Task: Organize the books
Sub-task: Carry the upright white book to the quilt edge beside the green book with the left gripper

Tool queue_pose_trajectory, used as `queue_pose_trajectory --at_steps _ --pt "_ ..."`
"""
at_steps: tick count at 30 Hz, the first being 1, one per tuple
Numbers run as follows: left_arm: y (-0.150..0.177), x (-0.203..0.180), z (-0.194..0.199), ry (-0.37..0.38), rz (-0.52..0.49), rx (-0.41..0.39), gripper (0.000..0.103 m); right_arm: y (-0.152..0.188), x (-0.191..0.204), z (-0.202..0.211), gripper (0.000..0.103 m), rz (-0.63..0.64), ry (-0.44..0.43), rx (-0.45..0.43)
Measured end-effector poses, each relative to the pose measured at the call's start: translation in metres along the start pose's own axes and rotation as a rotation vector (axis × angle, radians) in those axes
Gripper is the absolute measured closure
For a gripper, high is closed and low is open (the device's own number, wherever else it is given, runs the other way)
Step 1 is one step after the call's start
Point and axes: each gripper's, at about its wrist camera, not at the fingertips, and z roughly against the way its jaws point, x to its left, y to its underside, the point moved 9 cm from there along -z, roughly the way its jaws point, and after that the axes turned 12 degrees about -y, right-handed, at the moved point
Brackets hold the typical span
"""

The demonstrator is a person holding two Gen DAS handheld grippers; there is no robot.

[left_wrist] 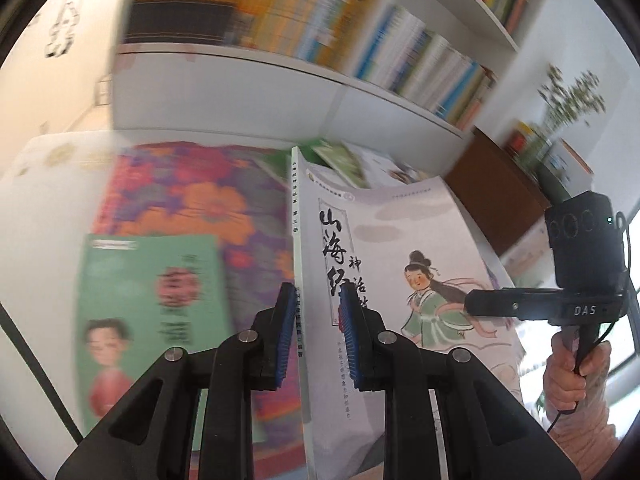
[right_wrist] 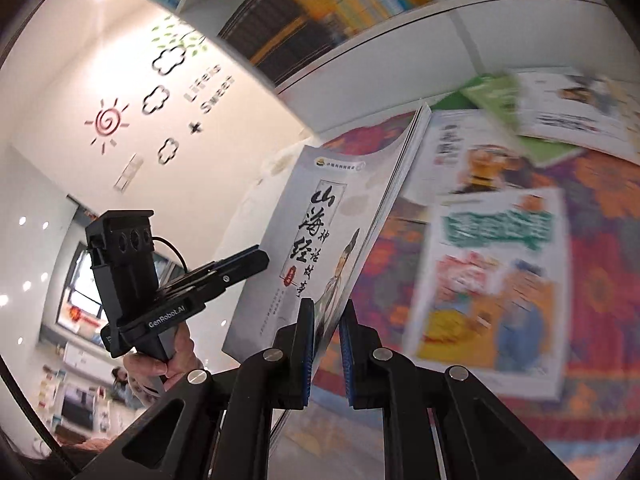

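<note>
Pale-grey book pinched by both tools, left tool and right tool; several books at three o'clock remain unshelved.

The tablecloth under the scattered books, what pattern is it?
Large orange and red flowers on purple: the floral tablecloth shows best in the right wrist view.

Pale grey illustrated book held upright off the table, other books lying flat behind it.

Its cover shows black brush calligraphy and a figure in a green robe; the thin spine carries small print, and the pages fan slightly at the far edge. To the left, a green-covered book lies flat on the floral cloth. To the right lie a white-bordered picture book, another white one farther off, and a green one beyond. Rows of shelved books stand at the far side.
</note>
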Motion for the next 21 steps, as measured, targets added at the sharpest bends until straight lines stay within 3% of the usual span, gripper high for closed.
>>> queue_pose_trajectory --at_steps 9,17,21 --pt "0.001 0.107 0.001 -0.165 0.103 -0.005 0.084 -0.031 0.020 -0.118 0.091 0.037 -0.141 0.120" --pt "0.019 0.151 -0.030 -0.185 0.190 0.015 0.084 -0.027 -0.006 -0.188 0.091 -0.033 -0.169 0.191" --pt "0.033 0.157 -0.043 -0.168 0.218 0.032 0.084 -0.017 -0.024 -0.197 0.090 -0.069 -0.152 0.198"
